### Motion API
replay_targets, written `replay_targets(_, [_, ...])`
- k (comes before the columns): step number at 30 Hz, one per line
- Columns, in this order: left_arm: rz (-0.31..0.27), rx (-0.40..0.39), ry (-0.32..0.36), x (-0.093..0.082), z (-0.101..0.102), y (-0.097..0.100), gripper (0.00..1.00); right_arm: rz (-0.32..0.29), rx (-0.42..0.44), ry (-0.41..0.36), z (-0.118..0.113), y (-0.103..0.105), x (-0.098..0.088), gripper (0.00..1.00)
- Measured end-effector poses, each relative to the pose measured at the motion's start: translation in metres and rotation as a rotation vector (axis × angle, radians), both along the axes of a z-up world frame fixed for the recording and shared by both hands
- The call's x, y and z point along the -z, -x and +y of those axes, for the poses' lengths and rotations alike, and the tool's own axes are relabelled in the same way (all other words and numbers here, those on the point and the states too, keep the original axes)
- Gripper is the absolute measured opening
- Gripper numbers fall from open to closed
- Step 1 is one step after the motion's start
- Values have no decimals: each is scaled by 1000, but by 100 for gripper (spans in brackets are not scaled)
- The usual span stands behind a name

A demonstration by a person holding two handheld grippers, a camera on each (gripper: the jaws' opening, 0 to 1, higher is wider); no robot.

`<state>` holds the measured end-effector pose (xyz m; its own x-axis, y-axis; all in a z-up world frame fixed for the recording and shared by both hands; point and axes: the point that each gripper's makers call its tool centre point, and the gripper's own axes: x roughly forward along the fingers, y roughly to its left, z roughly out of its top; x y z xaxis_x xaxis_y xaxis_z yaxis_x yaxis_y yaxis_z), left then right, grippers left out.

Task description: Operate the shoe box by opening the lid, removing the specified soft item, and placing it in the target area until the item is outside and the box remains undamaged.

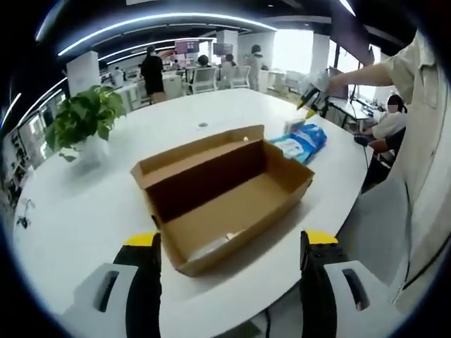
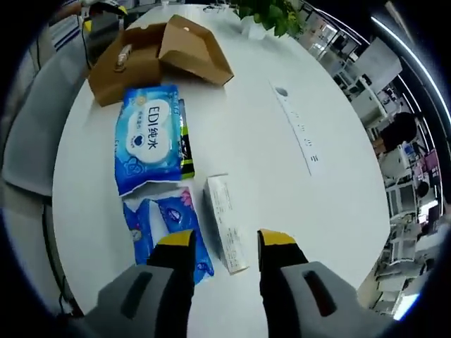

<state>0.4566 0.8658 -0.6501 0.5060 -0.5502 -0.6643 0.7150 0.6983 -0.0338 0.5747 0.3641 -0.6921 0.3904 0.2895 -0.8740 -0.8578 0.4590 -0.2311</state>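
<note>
The brown shoe box (image 1: 232, 193) stands open on the white table (image 1: 84, 211), its lid folded back on the far side; a small pale scrap lies on its floor. My left gripper (image 1: 230, 243) is open just short of the box's near wall. Beyond the box lie blue soft packs (image 1: 303, 141), with my right gripper (image 1: 310, 95) hovering over them. In the right gripper view, a large blue wipes pack (image 2: 148, 137) and a smaller blue pack (image 2: 165, 225) lie outside the shoe box (image 2: 158, 53). My right gripper (image 2: 225, 243) is open above a small white carton (image 2: 225, 222).
A potted plant (image 1: 84, 120) stands at the table's far left. A dark green strip (image 2: 187, 148) pokes out beside the large pack. A person's sleeve (image 1: 423, 105) fills the right side. Chairs and desks with people sit beyond the table. The table edge (image 2: 77, 211) runs close to the packs.
</note>
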Motion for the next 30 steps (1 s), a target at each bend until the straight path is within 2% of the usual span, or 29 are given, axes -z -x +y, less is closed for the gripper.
replay_targets(4, [11, 24, -27, 2, 6, -1, 75, -35, 30, -43, 12, 10, -15, 39])
replay_targets(12, [23, 95, -63, 1, 10, -6, 70, -93, 124, -152, 36, 41, -42, 53])
replay_targets(20, [16, 148, -58, -2, 7, -20, 61, -143, 215, -227, 52, 73, -59, 68])
replay_targets(24, [1, 184, -56, -2, 1, -27, 60, -168, 242, -259, 61, 87, -63, 72])
replay_targets(30, [3, 235, -68, 1, -5, -36, 59, -198, 294, -290, 74, 106, -68, 85])
